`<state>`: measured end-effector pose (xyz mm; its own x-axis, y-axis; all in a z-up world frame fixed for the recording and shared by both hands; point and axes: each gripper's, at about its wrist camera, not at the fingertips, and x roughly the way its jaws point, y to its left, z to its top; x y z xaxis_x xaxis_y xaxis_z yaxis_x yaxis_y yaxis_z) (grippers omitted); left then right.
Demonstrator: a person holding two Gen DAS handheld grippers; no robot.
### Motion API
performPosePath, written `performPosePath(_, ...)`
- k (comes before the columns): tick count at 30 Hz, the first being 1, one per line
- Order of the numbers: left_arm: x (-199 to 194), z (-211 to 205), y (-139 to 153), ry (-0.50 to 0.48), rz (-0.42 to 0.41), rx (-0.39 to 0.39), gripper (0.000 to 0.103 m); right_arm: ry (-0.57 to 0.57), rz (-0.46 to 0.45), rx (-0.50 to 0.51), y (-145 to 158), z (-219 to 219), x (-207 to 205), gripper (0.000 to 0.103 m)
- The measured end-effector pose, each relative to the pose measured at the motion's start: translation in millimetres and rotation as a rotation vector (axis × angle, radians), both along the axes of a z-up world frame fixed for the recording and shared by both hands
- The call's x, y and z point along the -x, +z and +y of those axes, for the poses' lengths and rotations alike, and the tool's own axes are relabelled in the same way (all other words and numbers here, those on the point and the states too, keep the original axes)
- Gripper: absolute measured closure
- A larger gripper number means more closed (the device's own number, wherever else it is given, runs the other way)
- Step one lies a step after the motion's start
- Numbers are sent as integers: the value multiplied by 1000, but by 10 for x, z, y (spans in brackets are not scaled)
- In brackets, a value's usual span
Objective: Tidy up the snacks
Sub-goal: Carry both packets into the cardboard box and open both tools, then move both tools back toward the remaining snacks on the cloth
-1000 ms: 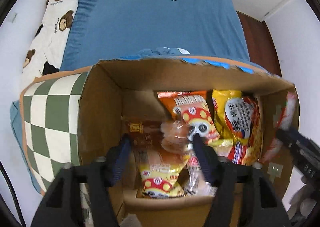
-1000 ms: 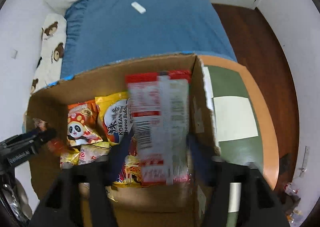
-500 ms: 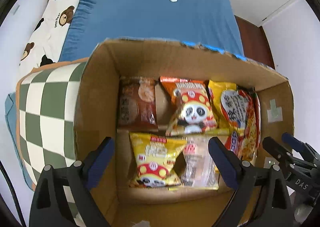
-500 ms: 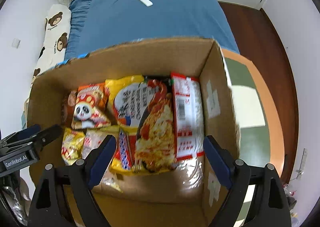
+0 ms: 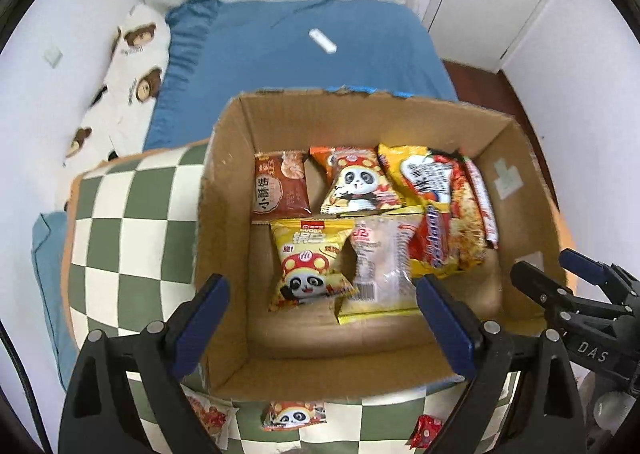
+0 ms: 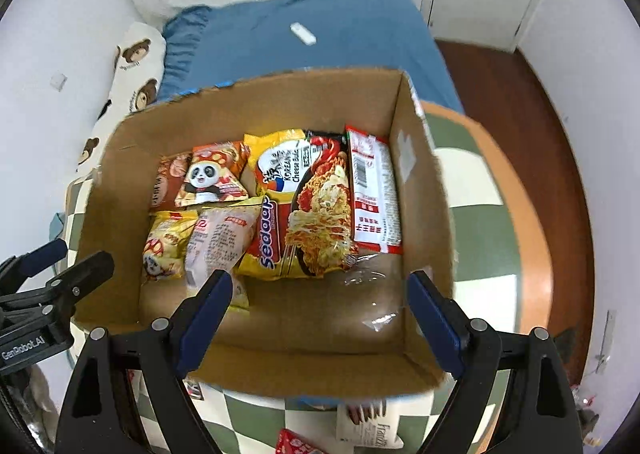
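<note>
An open cardboard box (image 5: 224,190) (image 6: 416,214) stands on a green-and-white checkered table. Inside lie several snack packs: a brown biscuit pack (image 5: 280,186), two panda bags (image 5: 356,182) (image 5: 308,266), a clear wrapped pack (image 5: 380,254), noodle packs (image 5: 444,206) (image 6: 320,206) and a red-and-white pack (image 6: 372,190) against the right wall. My left gripper (image 5: 320,294) is open and empty above the box's near edge. My right gripper (image 6: 320,294) is open and empty above the near edge too.
Loose snacks lie on the table in front of the box: a panda bag (image 5: 294,418), a red pack (image 5: 428,430) (image 6: 296,444) and a white pack (image 6: 368,422). A blue bed (image 5: 300,66) with a white remote (image 5: 322,40) lies behind. Wood floor (image 6: 520,102) is at right.
My right gripper let go of the red-and-white pack, which now lies in the box. My left gripper released its pack and opened. Both grippers pulled back and up from the box.
</note>
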<state>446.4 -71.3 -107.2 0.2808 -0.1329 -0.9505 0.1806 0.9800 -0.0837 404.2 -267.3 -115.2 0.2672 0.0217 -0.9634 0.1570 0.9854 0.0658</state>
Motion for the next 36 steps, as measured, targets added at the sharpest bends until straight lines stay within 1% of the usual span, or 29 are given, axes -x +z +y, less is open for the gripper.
performPosePath(3,245,-1,186,-9,-65,8,7,7,-54,15,181,42,206,12)
performPosePath(9,634,19,423,-10,-142,26,7,10,-143,32,495,92,632,12)
performPosePath(13,898,72,552,4,-174,75,7,15,-216,51,702,170,909,12)
performPosePath(15,1012,87,590,8,-191,82,7,10,-246,40,792,194,1049,12)
performPosePath(18,1172,107,590,9,-203,77,7,0,-256,8,846,192,1211,12)
performPosePath(21,1304,118,489,13,-193,57,7,-28,-217,-33,722,123,1355,12)
performPosePath(24,1381,128,227,13,-134,29,7,-77,-136,-76,401,-36,1459,12)
performPosePath(27,1406,144,-151,14,-58,-29,7,-125,-39,-101,-26,-203,1529,12)
performPosePath(30,1354,176,-567,20,25,-88,7,-157,21,-89,-358,-318,1544,12)
performPosePath(32,1294,199,-824,26,75,-117,7,-168,48,-77,-528,-353,1535,12)
performPosePath(36,1226,172,-1165,16,135,-155,7,-161,93,-61,-832,-326,1482,13)
